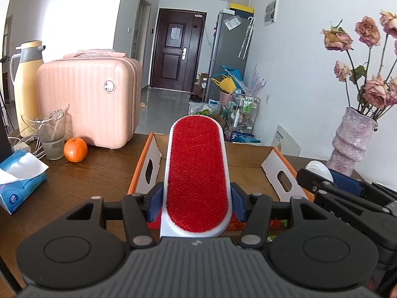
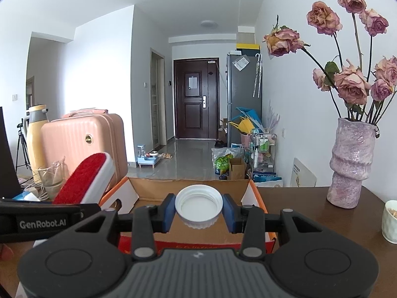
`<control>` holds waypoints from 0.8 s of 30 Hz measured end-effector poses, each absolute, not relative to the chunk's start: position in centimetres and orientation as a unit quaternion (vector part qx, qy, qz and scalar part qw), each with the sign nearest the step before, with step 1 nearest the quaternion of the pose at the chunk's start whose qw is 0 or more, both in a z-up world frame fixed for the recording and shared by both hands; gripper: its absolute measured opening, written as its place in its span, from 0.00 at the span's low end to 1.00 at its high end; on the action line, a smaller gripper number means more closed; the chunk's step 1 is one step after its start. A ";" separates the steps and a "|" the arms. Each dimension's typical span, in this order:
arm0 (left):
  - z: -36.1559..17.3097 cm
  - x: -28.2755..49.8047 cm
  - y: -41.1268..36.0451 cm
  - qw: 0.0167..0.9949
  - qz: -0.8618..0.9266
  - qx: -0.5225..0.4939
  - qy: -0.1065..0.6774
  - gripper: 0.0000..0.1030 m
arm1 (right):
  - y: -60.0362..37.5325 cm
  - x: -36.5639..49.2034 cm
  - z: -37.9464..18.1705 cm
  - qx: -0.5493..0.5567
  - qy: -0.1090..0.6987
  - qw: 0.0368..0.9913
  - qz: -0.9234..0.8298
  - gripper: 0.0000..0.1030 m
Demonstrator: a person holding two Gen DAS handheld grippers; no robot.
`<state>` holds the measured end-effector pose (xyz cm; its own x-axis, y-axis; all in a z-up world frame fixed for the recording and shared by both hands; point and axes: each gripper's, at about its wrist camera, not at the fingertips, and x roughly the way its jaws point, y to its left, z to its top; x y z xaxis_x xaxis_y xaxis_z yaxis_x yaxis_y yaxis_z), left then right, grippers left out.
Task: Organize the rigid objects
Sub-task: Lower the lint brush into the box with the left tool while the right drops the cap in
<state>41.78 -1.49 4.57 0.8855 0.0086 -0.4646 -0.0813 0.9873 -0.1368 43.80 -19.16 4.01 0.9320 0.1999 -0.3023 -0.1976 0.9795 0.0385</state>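
Note:
My left gripper (image 1: pixel 196 202) is shut on a white lint brush with a red pad (image 1: pixel 197 173), held tilted up over the near edge of an open cardboard box (image 1: pixel 250 176). The brush also shows in the right wrist view (image 2: pixel 84 178). My right gripper (image 2: pixel 198 209) is shut on a white plastic lid (image 2: pixel 198 202), open side up, held above the same box (image 2: pixel 198 186). In the left wrist view the right gripper (image 1: pixel 347 191) sits at the right, with the lid's edge (image 1: pixel 318 168) showing.
On the wooden table (image 1: pixel 86 181) stand a pink suitcase (image 1: pixel 86 101), a yellow thermos (image 1: pixel 27 84), a glass (image 1: pixel 50 134), an orange (image 1: pixel 75 149), a tissue pack (image 1: pixel 19 176), a vase of dried roses (image 2: pixel 351 161) and a white cup (image 2: pixel 390 221).

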 end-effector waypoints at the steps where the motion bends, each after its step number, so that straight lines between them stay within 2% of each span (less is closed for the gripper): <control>1: 4.5 42.1 -1.5 0.968 0.025 -0.077 0.239 0.55 | -19.2 44.1 4.0 0.004 0.155 0.983 0.101 0.38; 24: 3.4 50.0 -1.4 0.962 0.037 -0.082 0.257 0.55 | -19.3 52.2 2.8 0.009 0.190 0.977 0.093 0.38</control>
